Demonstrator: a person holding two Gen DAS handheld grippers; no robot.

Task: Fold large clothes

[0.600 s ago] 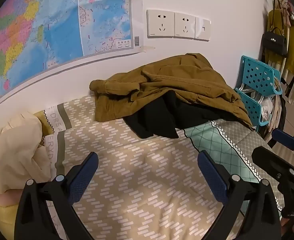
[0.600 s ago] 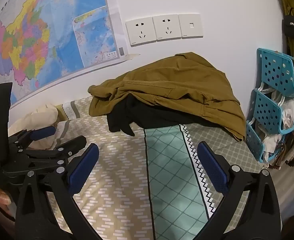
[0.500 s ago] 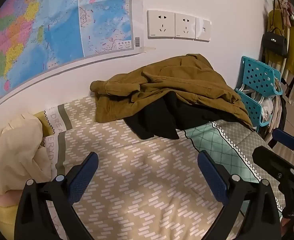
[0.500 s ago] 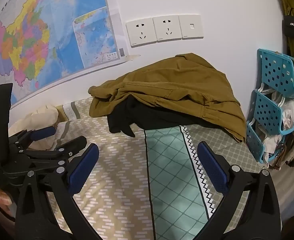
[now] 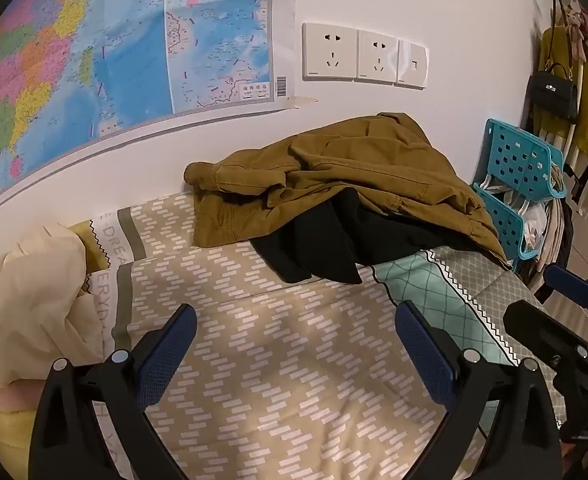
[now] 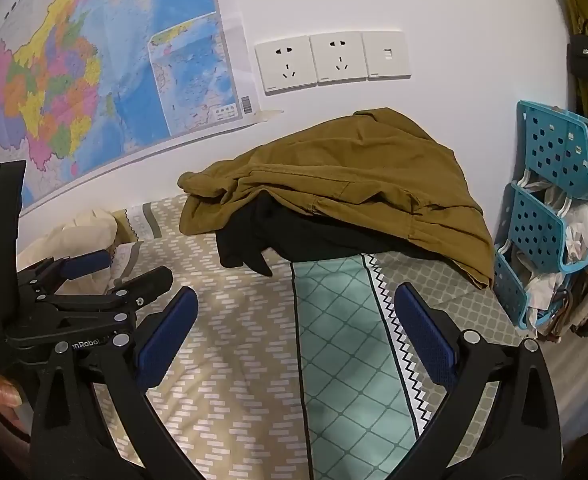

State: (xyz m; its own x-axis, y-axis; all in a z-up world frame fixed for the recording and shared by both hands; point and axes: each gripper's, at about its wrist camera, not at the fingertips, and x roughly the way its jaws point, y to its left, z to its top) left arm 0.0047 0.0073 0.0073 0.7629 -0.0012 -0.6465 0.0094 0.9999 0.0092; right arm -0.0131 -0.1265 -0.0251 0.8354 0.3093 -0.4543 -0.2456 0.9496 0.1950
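A crumpled olive-brown jacket [image 5: 357, 176] lies heaped against the wall at the far side of the bed, over a black garment [image 5: 325, 240]. Both also show in the right wrist view, the jacket [image 6: 357, 184] above the black garment [image 6: 262, 240]. My left gripper [image 5: 294, 344] is open and empty, held above the patterned bedspread [image 5: 278, 360], well short of the clothes. My right gripper [image 6: 294, 328] is open and empty, beside the left one, which shows at the left [image 6: 118, 268].
A cream blanket [image 5: 26, 304] is bunched at the left. A teal perforated plastic rack [image 6: 549, 216] with stuffed items stands past the bed's right edge. A wall map [image 5: 94, 60] and sockets [image 5: 361, 56] are on the wall behind. Bags and clothes [image 5: 573, 92] hang far right.
Both grippers have drifted very slightly; the view is almost the same. The clothes have not moved.
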